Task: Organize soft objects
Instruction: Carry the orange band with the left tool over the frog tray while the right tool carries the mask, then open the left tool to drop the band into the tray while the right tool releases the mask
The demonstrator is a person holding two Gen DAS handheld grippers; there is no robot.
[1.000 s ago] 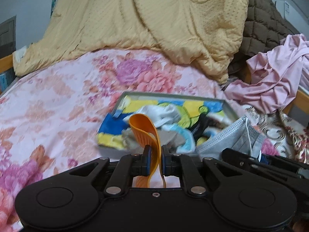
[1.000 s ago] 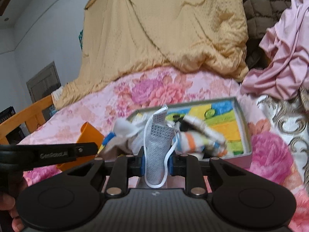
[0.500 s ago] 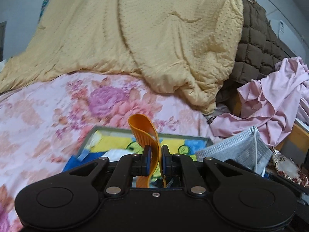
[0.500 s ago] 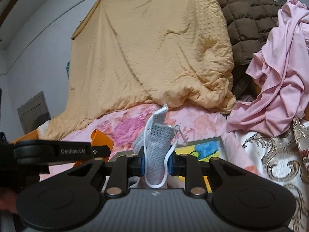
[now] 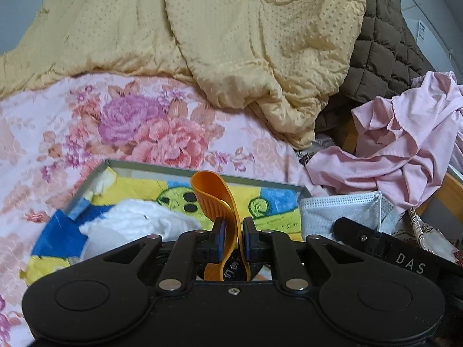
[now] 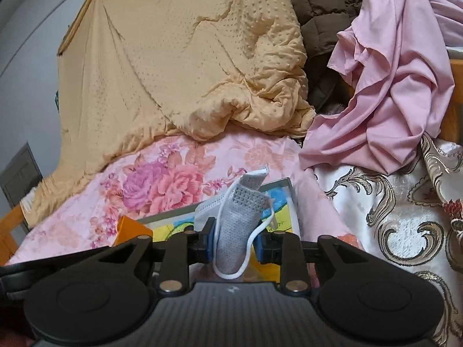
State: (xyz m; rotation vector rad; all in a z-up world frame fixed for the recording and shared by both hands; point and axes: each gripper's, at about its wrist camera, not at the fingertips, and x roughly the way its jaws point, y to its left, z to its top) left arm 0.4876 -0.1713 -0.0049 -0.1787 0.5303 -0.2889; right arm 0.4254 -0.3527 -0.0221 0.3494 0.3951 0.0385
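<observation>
left gripper (image 5: pixel 233 238) jaws opening, thin orange strip (image 5: pixel 215 199) standing bent between them over tray (image 5: pixel 179 170); strip looking light, rubbery, best pinching at ribbed middle

right gripper (image 6: pixel 234 241) jaws opening around grey mask (image 6: pixel 235 225), soft, floppy, loop snagging easily
</observation>
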